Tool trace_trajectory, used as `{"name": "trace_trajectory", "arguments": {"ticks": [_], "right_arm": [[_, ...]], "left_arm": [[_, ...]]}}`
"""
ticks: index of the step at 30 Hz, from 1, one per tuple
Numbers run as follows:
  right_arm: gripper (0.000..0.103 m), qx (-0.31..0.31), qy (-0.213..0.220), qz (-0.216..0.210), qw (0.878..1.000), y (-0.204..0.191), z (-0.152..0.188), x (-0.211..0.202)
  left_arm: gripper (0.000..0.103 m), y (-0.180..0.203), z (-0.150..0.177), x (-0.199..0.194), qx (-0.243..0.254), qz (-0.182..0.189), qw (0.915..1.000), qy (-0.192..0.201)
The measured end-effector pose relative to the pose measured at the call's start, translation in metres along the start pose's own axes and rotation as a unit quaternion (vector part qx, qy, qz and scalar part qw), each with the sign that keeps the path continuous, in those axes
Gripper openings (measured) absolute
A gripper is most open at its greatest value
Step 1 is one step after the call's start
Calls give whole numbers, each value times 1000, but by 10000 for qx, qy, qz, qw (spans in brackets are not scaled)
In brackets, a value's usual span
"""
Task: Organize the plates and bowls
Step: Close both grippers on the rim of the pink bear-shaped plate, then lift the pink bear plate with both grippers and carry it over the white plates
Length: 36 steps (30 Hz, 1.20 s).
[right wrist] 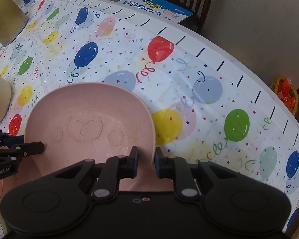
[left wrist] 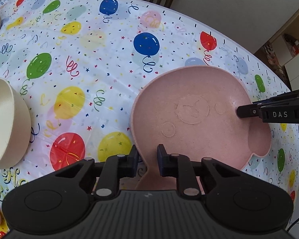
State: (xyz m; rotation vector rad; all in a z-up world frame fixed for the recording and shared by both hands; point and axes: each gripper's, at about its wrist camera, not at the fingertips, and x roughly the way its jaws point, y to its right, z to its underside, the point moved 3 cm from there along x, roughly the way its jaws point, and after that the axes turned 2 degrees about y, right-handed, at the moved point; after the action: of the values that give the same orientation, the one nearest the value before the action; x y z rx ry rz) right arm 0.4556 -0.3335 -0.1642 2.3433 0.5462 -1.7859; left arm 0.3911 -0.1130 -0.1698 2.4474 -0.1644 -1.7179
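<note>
While clamped by 2 hand-held grippers, left (left wrist: 148,160) and right (right wrist: 146,160): 1 pink plate (left wrist: 191,117), 1 cream bowl (left wrist: 4,119) nearby.

Both views bright, soft even daylight; source not visible. Faint shadows only. Slight glare on the tablecloth (left wrist: 85,63) ahead of the tongs. Focus sharp near the tongs; strong fisheye bending and dark vignette at corners.

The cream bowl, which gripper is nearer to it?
Left. The left gripper grips the pink plate's edge facing the cream bowl; the right gripper grips the opposite edge.
</note>
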Motion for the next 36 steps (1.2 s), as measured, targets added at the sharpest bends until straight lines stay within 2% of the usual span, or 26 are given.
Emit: {"name": "trace_trajectory", "arguments": {"ticks": [10,21,36], "right_arm": [[12,189,110,216,9995,11,14,-19],[11,267,136,491,9983,18,54,-53],[11,399,110,809,9959,-15,115,-100]], "left_arm": [[16,19,14,-9,137,225,9996,-47],[14,48,43,-30,308,481,9983,-114],[13,47,101,-73,468,911,9945,-237]]}}
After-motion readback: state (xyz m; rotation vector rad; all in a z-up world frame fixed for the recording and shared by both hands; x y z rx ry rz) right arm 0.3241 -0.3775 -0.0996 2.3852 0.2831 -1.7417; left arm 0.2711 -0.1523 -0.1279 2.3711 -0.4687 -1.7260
